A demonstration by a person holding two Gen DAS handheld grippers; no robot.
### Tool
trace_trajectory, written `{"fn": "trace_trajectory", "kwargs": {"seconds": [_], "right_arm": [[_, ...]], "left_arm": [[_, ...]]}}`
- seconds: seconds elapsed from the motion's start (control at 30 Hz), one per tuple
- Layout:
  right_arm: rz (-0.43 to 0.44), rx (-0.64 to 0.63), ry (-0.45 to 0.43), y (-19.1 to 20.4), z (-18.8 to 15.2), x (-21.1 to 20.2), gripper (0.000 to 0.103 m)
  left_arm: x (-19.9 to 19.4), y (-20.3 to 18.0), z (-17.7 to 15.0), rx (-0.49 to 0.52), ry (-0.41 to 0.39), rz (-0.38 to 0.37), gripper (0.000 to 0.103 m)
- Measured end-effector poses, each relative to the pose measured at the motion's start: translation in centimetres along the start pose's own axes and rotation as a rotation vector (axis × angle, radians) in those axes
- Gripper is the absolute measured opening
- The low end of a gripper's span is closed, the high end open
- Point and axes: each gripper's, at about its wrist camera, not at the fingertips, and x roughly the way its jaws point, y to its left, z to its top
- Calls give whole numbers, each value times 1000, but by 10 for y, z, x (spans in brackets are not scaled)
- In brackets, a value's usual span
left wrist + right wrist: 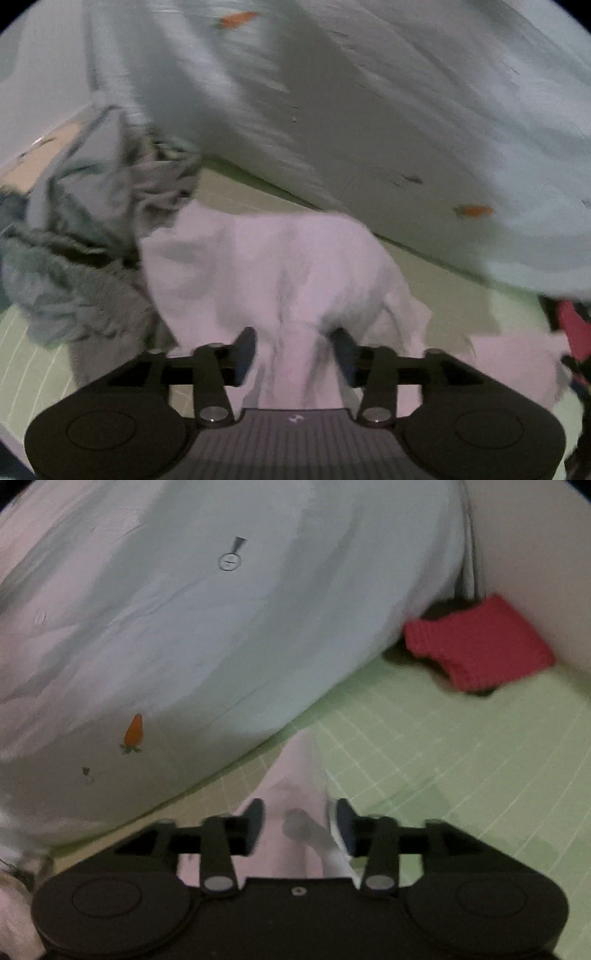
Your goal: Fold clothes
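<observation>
White garment [280, 266] lies between both parted tongs [291, 349].

A garment [280, 266] is being seen spread on the mat [443, 768], with a part of it lying between the fingers of each gripper. A heap of clothes [74, 240] is lying left of it. A folded cloth [476, 642] is lying far right, beside the quilt [221, 627] behind.
</observation>
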Motion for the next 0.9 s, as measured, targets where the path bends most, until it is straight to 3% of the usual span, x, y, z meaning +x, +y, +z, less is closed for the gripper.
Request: {"fn": "trace_trajectory", "kwargs": {"seconds": [0.1, 0.2, 0.37, 0.4, 0.43, 0.5, 0.53, 0.57, 0.67, 0.7, 0.73, 0.9], "right_arm": [[25, 39, 55, -3, -2, 17, 73], [37, 64, 146, -1, -10, 42, 83], [-7, -2, 280, 11, -36, 78, 86], [-10, -25, 297, 12, -38, 82, 74], [-13, -48, 311, 13, -40, 86, 52], [5, -63, 314, 9, -38, 89, 29], [13, -58, 301, 6, -36, 88, 20], [12, -68, 279, 5, -31, 87, 18], [-33, -157, 142, 9, -6, 79, 14], [-57, -188, 81, 10, 5, 74, 13], [-78, -211, 26, 11, 16, 68, 12], [-203, -278, -278, 5, 75, 30, 12]], "left_arm": [[4, 10, 7, -67, -31, 37, 73], [23, 15, 17, -97, -3, 52, 78], [70, 29, 9, -206, 158, 62, 79], [80, 32, 5, -236, 196, 60, 79], [87, 34, 3, -257, 221, 59, 79], [101, 33, -3, -277, 264, 60, 77], [103, 30, -2, -262, 269, 67, 73], [105, 27, -2, -248, 274, 74, 69], [113, 20, 1, -213, 291, 96, 35], [113, 17, 0, -203, 292, 89, 17], [114, 14, -1, -193, 294, 83, 11], [109, -15, 9, -119, 245, 4, 2]]}}
